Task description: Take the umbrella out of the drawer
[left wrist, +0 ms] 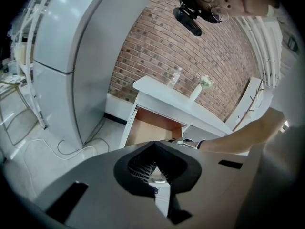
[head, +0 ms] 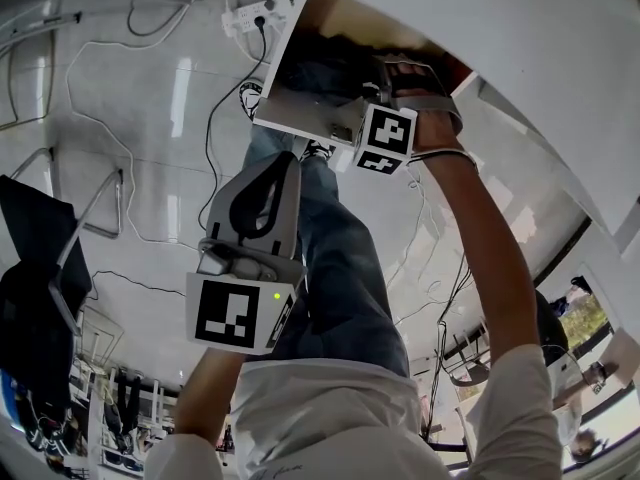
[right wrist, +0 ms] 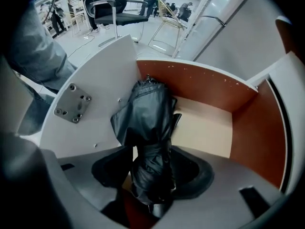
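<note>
A black folded umbrella point(right wrist: 147, 123) lies in the open drawer point(right wrist: 209, 87), leaning against the white front panel. My right gripper point(right wrist: 152, 171) points steeply down into the drawer and is open. The umbrella's lower end sits between the jaws, with a gap showing beside the left pad. In the head view the right gripper point(head: 388, 76) reaches into the drawer point(head: 300, 128) at the top, with a dark shape beside it. My left gripper point(head: 284, 164) hangs in the air over the floor, shut and empty. In its own view the left gripper point(left wrist: 152, 168) faces the drawer point(left wrist: 152, 128) from a distance.
The person's legs in jeans point(head: 340, 248) stand just in front of the drawer. A power strip point(head: 258, 15) and cables lie on the tiled floor. A black chair point(head: 40, 258) stands at the left. A white table point(left wrist: 176, 99) tops the drawer, beside a tall white cabinet point(left wrist: 71, 56).
</note>
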The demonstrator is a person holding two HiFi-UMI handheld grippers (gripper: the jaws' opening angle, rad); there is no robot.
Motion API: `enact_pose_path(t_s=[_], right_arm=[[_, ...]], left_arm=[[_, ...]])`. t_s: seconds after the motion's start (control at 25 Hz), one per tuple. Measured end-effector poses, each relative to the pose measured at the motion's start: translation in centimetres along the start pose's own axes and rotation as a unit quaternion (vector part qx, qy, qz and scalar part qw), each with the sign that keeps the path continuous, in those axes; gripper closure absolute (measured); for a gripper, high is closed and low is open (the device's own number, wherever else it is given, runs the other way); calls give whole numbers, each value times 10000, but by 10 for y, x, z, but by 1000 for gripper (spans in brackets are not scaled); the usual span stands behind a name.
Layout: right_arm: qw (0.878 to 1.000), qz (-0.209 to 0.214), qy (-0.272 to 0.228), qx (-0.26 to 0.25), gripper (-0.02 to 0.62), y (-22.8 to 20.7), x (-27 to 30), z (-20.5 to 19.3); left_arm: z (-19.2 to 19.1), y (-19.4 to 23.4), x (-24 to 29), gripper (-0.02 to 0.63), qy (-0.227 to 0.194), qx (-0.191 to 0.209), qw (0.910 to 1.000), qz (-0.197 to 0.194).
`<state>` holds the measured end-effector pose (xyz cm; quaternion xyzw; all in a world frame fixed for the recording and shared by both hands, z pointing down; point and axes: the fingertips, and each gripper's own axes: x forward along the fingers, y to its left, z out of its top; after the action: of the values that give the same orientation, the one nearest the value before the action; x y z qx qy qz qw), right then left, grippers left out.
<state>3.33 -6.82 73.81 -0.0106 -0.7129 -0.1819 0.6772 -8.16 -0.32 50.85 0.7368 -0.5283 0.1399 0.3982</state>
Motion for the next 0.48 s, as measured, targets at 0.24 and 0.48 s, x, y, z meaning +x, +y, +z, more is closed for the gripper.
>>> enact_pose_path(t_s=[0.24, 0.48], right_arm=[[9999, 32, 68, -71, 331, -2, 11, 1], [9993, 163, 251, -216, 316, 0, 28, -2]], left_arm=[[-1, 9, 2, 589, 9, -103, 9999, 20], [3, 16, 7, 589, -23, -217, 9998, 26]])
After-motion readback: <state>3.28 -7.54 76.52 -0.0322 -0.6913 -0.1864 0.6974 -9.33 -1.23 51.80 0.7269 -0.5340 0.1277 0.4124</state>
